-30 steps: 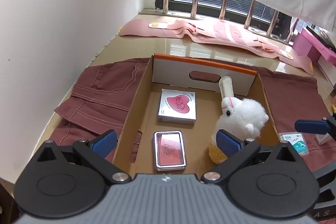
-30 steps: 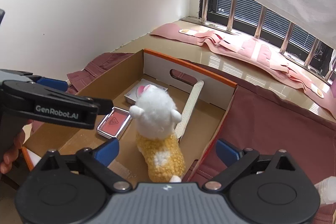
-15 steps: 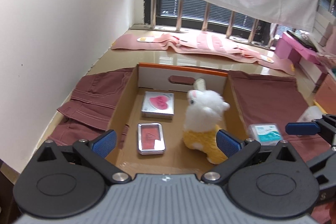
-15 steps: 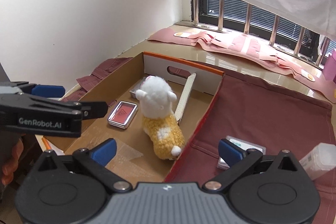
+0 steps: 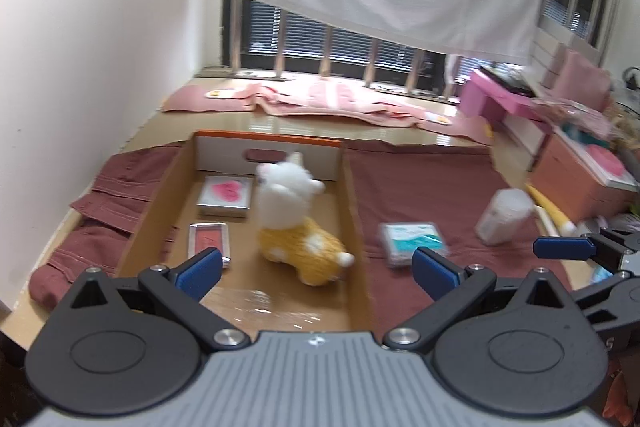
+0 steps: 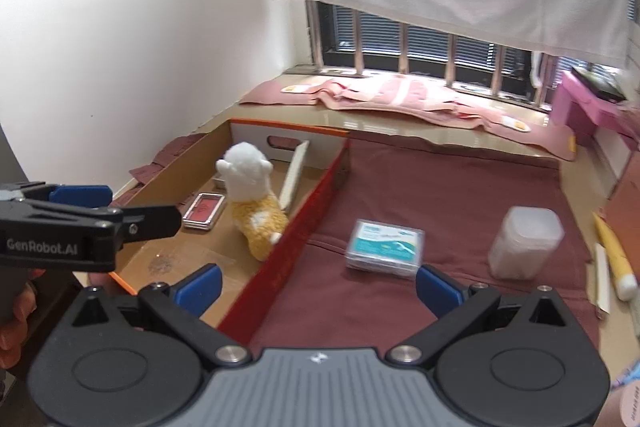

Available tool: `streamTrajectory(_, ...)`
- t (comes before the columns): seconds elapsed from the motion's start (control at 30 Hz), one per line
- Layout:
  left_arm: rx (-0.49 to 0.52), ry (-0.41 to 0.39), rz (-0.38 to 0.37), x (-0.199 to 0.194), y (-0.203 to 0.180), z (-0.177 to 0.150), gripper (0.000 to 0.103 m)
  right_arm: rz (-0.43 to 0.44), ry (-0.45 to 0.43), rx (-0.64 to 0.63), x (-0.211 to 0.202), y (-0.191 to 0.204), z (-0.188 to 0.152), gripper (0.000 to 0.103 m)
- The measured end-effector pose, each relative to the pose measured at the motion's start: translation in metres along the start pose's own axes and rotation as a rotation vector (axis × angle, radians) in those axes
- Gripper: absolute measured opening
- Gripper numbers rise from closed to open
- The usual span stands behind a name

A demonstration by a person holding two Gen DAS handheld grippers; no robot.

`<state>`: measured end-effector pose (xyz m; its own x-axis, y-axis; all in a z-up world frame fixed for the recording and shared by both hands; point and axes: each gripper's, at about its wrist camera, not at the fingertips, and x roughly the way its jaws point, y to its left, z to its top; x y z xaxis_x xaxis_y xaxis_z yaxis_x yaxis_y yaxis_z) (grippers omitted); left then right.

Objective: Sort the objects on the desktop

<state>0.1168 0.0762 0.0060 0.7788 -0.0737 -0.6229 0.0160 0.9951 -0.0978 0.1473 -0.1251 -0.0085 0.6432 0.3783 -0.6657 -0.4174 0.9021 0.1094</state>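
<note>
A cardboard box (image 5: 352, 195) (image 6: 316, 195) holds a white and yellow plush toy (image 5: 296, 223) (image 6: 252, 203), a pink heart box (image 5: 226, 193), a red compact (image 5: 209, 239) (image 6: 204, 211) and a white nail file (image 6: 294, 173). On the maroon cloth to the right lie a clear teal-labelled case (image 5: 414, 239) (image 6: 384, 243) and a frosted jar (image 5: 506, 215) (image 6: 526, 241). My left gripper (image 5: 316, 271) is open and empty, held back above the box's near end. My right gripper (image 6: 318, 285) is open and empty, above the box's right wall and the cloth.
A maroon cloth (image 6: 460, 187) covers the table. A yellow tube (image 6: 614, 259) lies at its right edge. Pink cloth (image 6: 400, 99) lies on the sill under the barred window. Pink boxes (image 5: 496, 99) and clutter stand at the right. A white wall (image 5: 80, 67) is on the left.
Both grippers have pulled back and up from the box, empty. The views widened, and the teal case, the jar and the yellow tube came into sight.
</note>
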Motion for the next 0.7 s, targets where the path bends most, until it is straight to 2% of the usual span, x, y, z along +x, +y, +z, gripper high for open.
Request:
streamTrajectory(0.13,0.030,-0.003,-0.038,-0.012,-0.023,-0.012,0.103,-0.044,-0.021,0.022,-0.026,-0.014,-0.017,0.103)
streamTrajectory(0.33,0.044,-0.032,-0.050,-0.024,-0.044,-0.029,0.103,-0.083,-0.055,0.055,-0.057,-0.031,-0.043,0.103)
streamTrajectory(0.7,0.066,-0.057,-0.052,-0.034,-0.069,-0.053,0.103,-0.145,-0.094,0.091,-0.090,-0.048,-0.081,0.103)
